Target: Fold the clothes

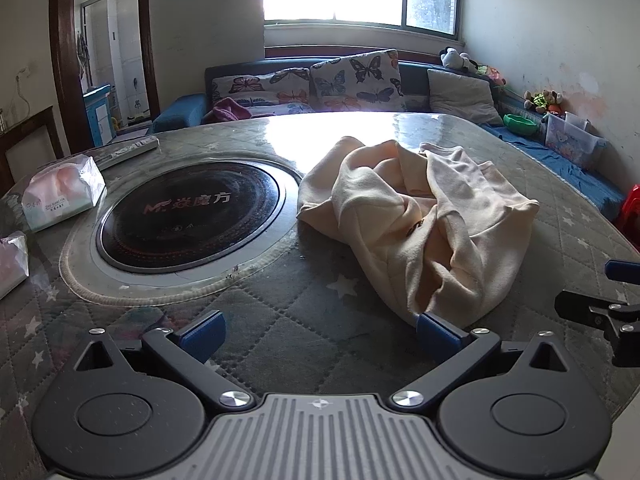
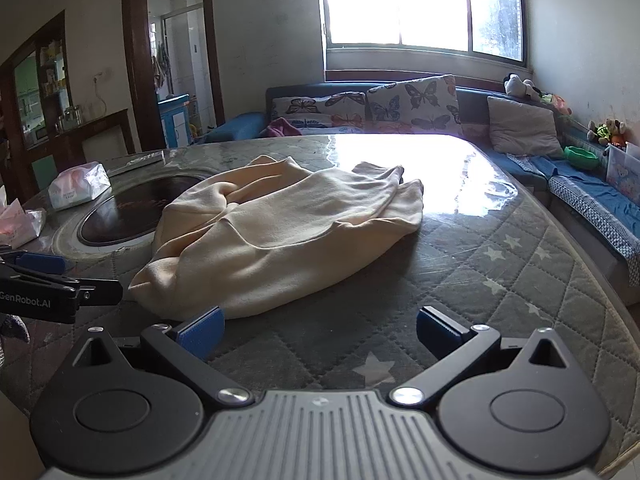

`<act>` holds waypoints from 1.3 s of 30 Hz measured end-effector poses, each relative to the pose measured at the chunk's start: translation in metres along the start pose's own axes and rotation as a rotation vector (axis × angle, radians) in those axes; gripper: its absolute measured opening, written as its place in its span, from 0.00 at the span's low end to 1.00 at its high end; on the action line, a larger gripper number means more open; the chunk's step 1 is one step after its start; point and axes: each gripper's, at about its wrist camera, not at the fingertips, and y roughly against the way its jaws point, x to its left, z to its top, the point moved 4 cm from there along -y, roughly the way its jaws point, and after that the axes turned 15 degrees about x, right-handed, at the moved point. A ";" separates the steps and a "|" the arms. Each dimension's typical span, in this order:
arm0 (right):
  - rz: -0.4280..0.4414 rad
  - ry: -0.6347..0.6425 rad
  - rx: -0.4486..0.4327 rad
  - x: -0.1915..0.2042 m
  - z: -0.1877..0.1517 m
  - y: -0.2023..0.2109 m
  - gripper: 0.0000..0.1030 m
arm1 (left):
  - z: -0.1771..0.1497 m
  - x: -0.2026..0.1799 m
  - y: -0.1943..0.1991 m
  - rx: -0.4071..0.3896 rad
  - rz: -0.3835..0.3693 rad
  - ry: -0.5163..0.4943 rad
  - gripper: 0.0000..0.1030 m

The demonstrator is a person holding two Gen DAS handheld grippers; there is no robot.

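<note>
A cream sweatshirt [image 1: 420, 216] lies crumpled on the quilted grey table cover [image 1: 304, 312], right of the round cooktop. It also shows in the right wrist view [image 2: 280, 232]. My left gripper [image 1: 320, 334] is open and empty, its right fingertip [image 1: 434, 330] at the garment's near edge. My right gripper [image 2: 320, 332] is open and empty, its left fingertip [image 2: 202, 330] close to the garment's near hem. Each gripper shows at the edge of the other's view: the right one [image 1: 608, 304], the left one [image 2: 48, 280].
A round black cooktop [image 1: 188, 214] is set into the table at the left. Tissue packs [image 1: 62, 192] and a remote [image 1: 128, 151] lie at the far left. A sofa with butterfly cushions [image 1: 356, 80] stands behind the table, under a bright window.
</note>
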 end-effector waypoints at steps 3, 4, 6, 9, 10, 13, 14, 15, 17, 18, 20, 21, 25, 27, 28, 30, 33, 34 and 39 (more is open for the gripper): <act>0.001 0.001 -0.004 0.001 0.000 0.002 1.00 | -0.001 -0.003 -0.001 0.006 0.002 -0.008 1.00; 0.001 0.002 -0.005 0.002 0.000 0.003 1.00 | -0.001 -0.004 -0.001 0.007 0.003 -0.010 1.00; 0.003 0.005 -0.005 0.003 0.000 0.004 1.00 | -0.001 -0.006 -0.001 0.011 0.003 -0.014 1.00; 0.005 0.012 -0.004 0.005 0.001 0.004 1.00 | -0.001 -0.008 -0.001 0.013 0.003 -0.020 1.00; 0.006 0.013 -0.003 0.005 0.001 0.004 1.00 | -0.001 -0.008 -0.001 0.015 0.004 -0.021 1.00; 0.010 0.018 0.000 0.007 0.001 0.004 1.00 | 0.000 -0.009 -0.001 0.017 0.005 -0.026 1.00; 0.010 0.020 0.000 0.008 0.001 0.004 1.00 | 0.000 -0.009 -0.002 0.018 0.007 -0.027 1.00; 0.010 0.022 0.000 0.008 0.001 0.004 1.00 | 0.001 -0.009 -0.002 0.020 0.009 -0.028 1.00; 0.011 0.024 0.001 0.009 0.001 0.003 1.00 | 0.002 -0.010 -0.002 0.021 0.010 -0.030 1.00; 0.011 0.025 0.001 0.010 0.002 0.003 1.00 | 0.002 -0.010 -0.002 0.021 0.011 -0.031 1.00; 0.014 0.027 0.003 0.010 0.002 0.002 1.00 | 0.003 -0.010 -0.003 0.023 0.011 -0.032 1.00; 0.015 0.028 0.003 0.011 0.003 0.002 1.00 | 0.003 -0.011 -0.003 0.024 0.011 -0.032 1.00; 0.018 0.032 0.006 0.013 0.004 0.001 1.00 | 0.004 -0.011 -0.004 0.029 0.011 -0.039 1.00; 0.020 0.034 0.007 0.014 0.004 0.000 1.00 | 0.004 -0.012 -0.004 0.030 0.010 -0.041 1.00; 0.022 0.034 0.007 0.014 0.005 0.000 1.00 | 0.005 -0.012 -0.004 0.031 0.010 -0.042 1.00; 0.024 0.038 0.011 0.015 0.005 -0.001 1.00 | 0.006 -0.013 -0.005 0.032 0.012 -0.045 1.00; 0.028 0.042 0.012 0.017 0.007 -0.001 1.00 | 0.008 -0.013 -0.005 0.033 0.014 -0.051 1.00; 0.030 0.043 0.011 0.017 0.008 -0.001 1.00 | 0.008 -0.014 -0.005 0.033 0.015 -0.052 1.00; 0.037 0.044 0.011 0.019 0.011 -0.003 1.00 | 0.011 -0.014 -0.005 0.033 0.017 -0.062 1.00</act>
